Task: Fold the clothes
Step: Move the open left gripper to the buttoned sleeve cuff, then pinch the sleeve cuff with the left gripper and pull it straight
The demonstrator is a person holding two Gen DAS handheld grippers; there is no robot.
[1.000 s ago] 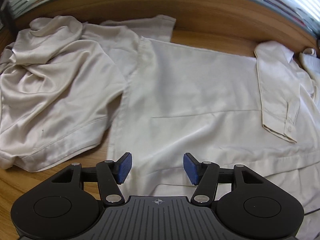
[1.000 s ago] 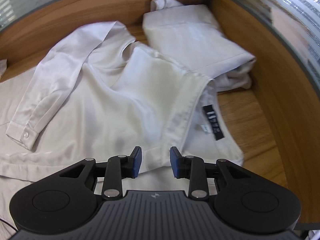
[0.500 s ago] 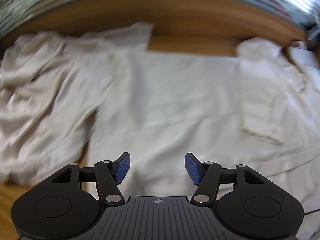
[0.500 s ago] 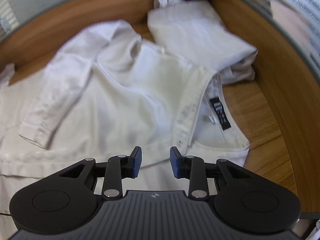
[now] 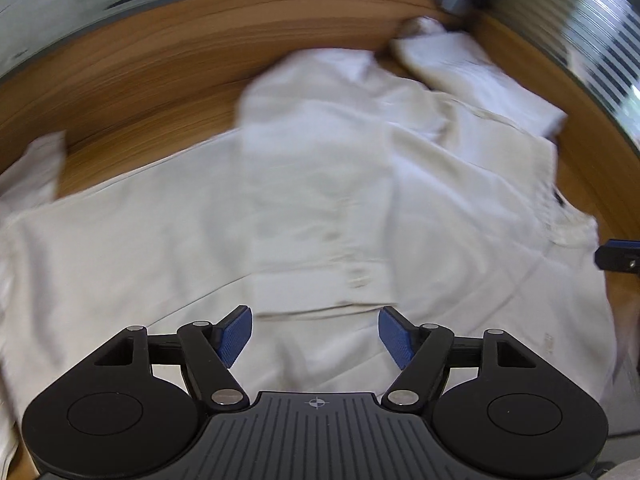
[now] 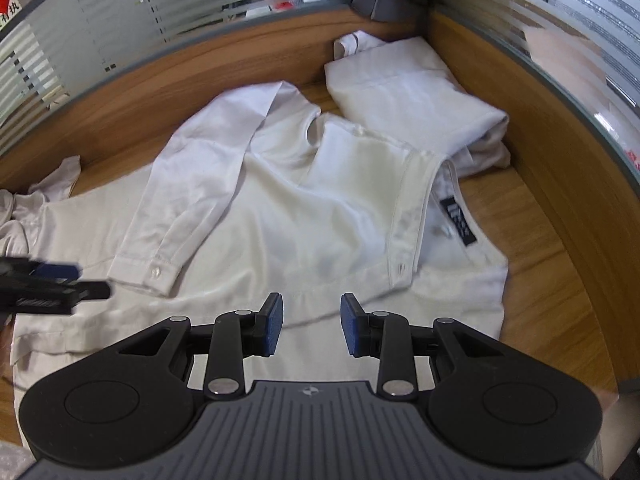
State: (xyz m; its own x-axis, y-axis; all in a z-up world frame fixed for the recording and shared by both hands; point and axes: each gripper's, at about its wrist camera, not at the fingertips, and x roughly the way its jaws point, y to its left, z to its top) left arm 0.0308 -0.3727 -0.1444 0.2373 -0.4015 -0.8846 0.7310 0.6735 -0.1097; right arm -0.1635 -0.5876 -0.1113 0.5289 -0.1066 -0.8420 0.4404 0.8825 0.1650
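A white long-sleeved shirt (image 6: 280, 208) lies spread on the wooden table, one sleeve (image 6: 192, 196) folded across its body, collar with a dark label (image 6: 458, 220) at the right. It also fills the blurred left wrist view (image 5: 320, 200). My right gripper (image 6: 311, 330) is open and empty, just above the shirt near the collar side. My left gripper (image 5: 315, 338) is open and empty over the shirt's lower part, near the sleeve cuff (image 5: 356, 276). The left gripper's fingers (image 6: 56, 284) show at the left edge of the right wrist view.
A folded white shirt (image 6: 412, 96) sits in the back right corner. Another crumpled pale garment (image 6: 24, 208) lies at the far left. Wooden partition walls (image 6: 560, 152) with glass above close off the back and right of the table (image 6: 532, 264).
My left gripper has swung quickly to the right along the shirt, leaving the crumpled garment out of its view. My right gripper has pulled back and risen a little. Both stay open.
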